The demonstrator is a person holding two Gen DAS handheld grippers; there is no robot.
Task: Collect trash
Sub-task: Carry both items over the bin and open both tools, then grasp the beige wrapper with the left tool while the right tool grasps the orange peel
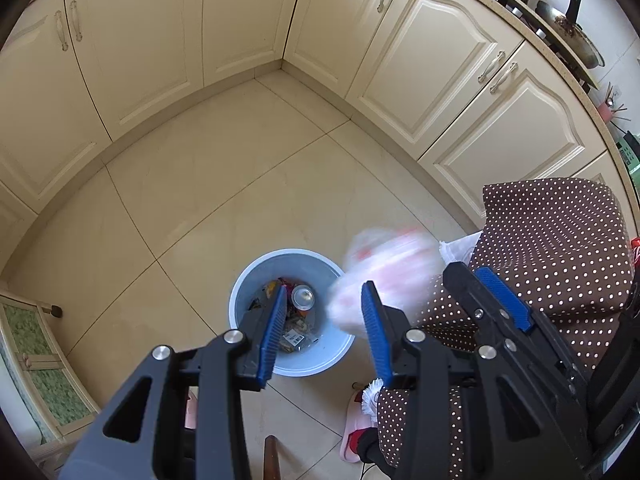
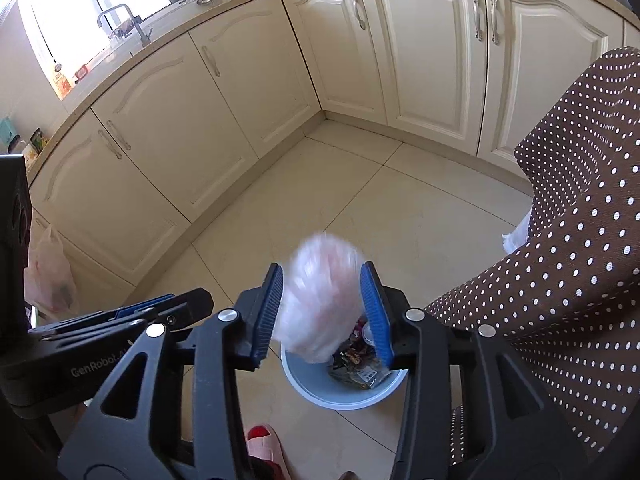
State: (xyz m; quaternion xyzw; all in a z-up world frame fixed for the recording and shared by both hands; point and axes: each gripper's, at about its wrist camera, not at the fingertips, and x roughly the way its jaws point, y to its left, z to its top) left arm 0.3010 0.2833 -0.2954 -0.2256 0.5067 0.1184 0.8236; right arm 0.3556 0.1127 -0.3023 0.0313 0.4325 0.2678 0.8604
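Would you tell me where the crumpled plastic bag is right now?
In the right wrist view, the blurred plastic bag sits between the right gripper fingers, just above the blue bin, beside the polka-dot cloth.

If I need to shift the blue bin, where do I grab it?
Take the blue bin by its rim from above, one finger inside, at the far edge: it stands upright and open, and the inner wall is bare there.
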